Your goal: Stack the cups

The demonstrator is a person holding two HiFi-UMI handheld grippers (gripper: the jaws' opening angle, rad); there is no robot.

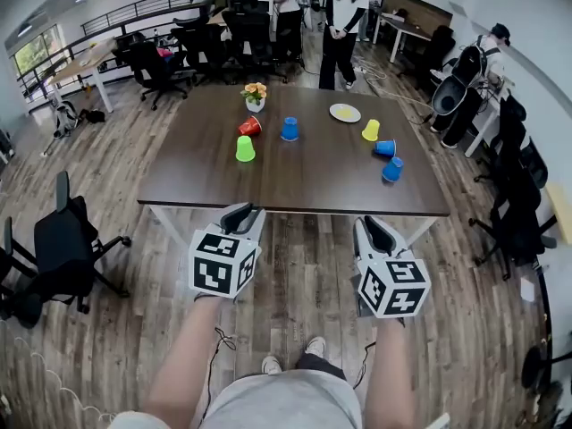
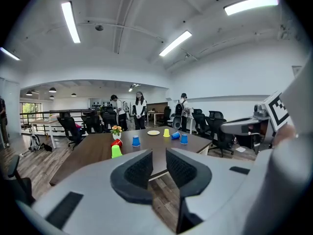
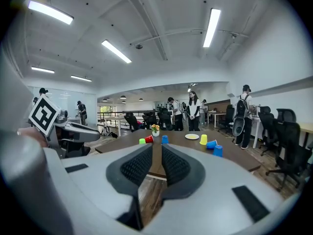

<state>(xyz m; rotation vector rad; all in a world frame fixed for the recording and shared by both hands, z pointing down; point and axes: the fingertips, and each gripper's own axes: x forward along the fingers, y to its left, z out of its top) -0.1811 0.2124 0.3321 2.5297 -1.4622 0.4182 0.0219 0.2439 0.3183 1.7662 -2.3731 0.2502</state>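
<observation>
Several cups stand apart on the dark table. A green cup and a blue cup are upside down, and a red cup lies on its side. To the right are a yellow cup, a blue cup on its side and another blue cup. My left gripper and right gripper hover over the floor just short of the table's near edge, well away from the cups. Both are empty, the left with a small gap, the right with a narrower one.
A yellow plate and a small flower pot sit at the table's far side. Office chairs stand on the wooden floor to the left and right. People stand beyond the far end of the table.
</observation>
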